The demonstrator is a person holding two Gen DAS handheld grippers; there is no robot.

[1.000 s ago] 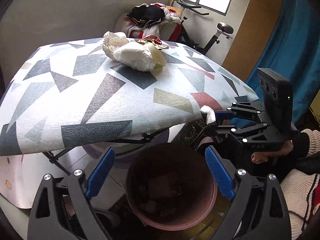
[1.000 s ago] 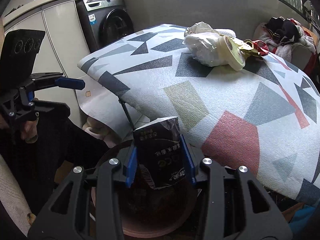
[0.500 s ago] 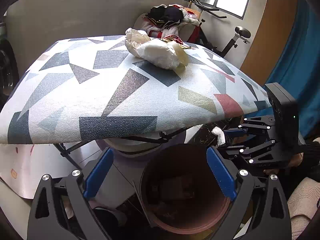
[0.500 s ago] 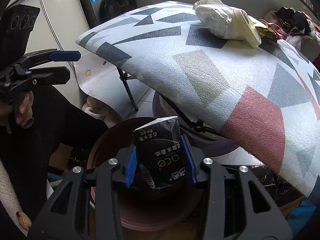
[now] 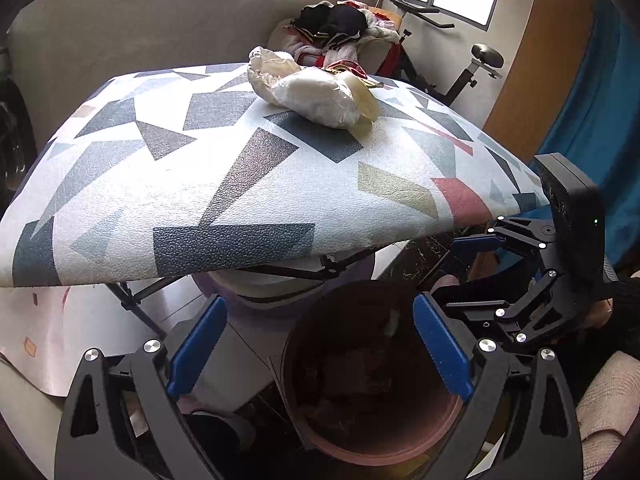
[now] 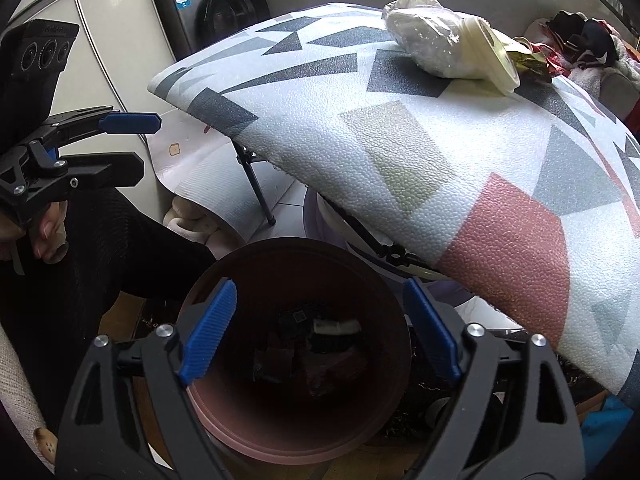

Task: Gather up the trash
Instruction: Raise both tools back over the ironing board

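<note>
A round brown trash bin (image 6: 240,432) stands on the floor below the table edge, with dark trash lying in its bottom (image 6: 312,356); it also shows in the left wrist view (image 5: 372,440). My right gripper (image 6: 320,328) is open and empty right above the bin. My left gripper (image 5: 320,348) is open and empty, also over the bin. A white plastic bag (image 5: 316,94) and a tape roll (image 6: 494,54) lie on the patterned table (image 5: 200,184), with a gold wrapper (image 6: 528,60) behind them.
Folding table legs (image 6: 256,184) stand beside the bin. A washing machine (image 6: 216,8) and cabinets are at the back left. A chair piled with clothes (image 5: 340,32) and an exercise bike (image 5: 476,68) stand behind the table. A blue curtain (image 5: 600,120) hangs on the right.
My right gripper has opened and the dark drink carton it held has dropped into the bin. The left gripper has stayed open and shifted a little.
</note>
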